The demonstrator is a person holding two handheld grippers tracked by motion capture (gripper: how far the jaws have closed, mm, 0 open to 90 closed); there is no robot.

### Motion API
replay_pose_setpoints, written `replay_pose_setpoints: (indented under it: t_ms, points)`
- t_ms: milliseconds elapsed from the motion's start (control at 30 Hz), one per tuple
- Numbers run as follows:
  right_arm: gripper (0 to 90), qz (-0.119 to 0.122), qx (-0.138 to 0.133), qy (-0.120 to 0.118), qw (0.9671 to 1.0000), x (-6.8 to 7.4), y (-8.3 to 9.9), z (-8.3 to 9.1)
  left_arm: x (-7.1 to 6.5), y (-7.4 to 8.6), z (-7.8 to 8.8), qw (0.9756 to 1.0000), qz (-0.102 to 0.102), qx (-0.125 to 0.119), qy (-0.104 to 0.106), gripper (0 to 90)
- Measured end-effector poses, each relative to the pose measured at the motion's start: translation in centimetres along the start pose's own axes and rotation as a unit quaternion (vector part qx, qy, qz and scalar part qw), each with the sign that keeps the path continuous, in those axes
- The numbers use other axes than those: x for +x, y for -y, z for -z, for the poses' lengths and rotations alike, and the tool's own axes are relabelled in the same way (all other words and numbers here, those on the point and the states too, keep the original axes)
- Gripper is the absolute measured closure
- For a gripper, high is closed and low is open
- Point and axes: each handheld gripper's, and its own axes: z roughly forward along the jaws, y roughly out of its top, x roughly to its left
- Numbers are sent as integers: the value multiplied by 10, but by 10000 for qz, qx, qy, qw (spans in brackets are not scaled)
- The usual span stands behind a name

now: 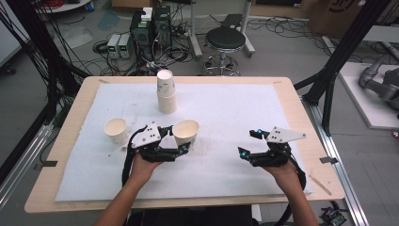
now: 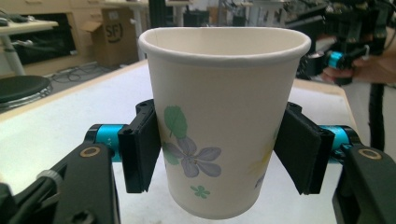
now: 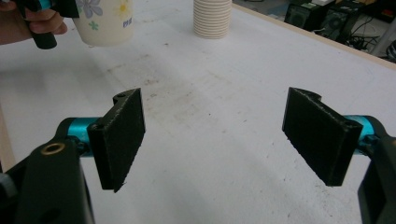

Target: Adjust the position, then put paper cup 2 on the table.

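Nearest the high camera, two forearms come in from six o'clock, each hand carrying one gripper. The left gripper (image 1: 181,141) is clamped on a flowered paper cup (image 1: 185,134), its two black pads pressing the cup's opposite sides about halfway up the wall; in the left gripper view that cup (image 2: 224,121) stands upright, mouth up, and its base seems clear of the white mat. The right gripper (image 1: 249,143) holds nothing, its jaws standing wide apart over bare mat, as the right gripper view shows, with the left hand (image 3: 28,23) and the held cup at its eleven o'clock. Outward from the held cup, a second single cup (image 1: 115,130) stands upright on the mat at nine o'clock, just beyond the left gripper's body. At twelve o'clock, nearer the far edge, rises one stack of nested cups (image 1: 166,92); how many it holds cannot be counted. One white mat (image 1: 226,174) covers most of the wooden desk (image 1: 42,188). Beyond the desk, one round stool (image 1: 226,40) stands on the floor at about one o'clock.
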Motion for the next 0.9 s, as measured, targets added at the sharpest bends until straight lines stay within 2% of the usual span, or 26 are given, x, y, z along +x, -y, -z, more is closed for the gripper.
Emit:
replay_pose_setpoints:
  t_ms: [167,500,633,900]
  points:
    - [217,-39,-49,45,10000,-2,1,2,2,0,-2,9999,57,-92,-69,354]
    - [217,4,-63,30,10000,-1,0,3,5,-2,-10,9996,22,-50,-279,345]
    - [218,31,-78,54,9999,-2,1,5,9,-4,-18,9995,15,-57,-297,339]
    - [218,-25,-84,13,10000,-2,2,6,14,2,-40,9994,158,-20,-297,337]
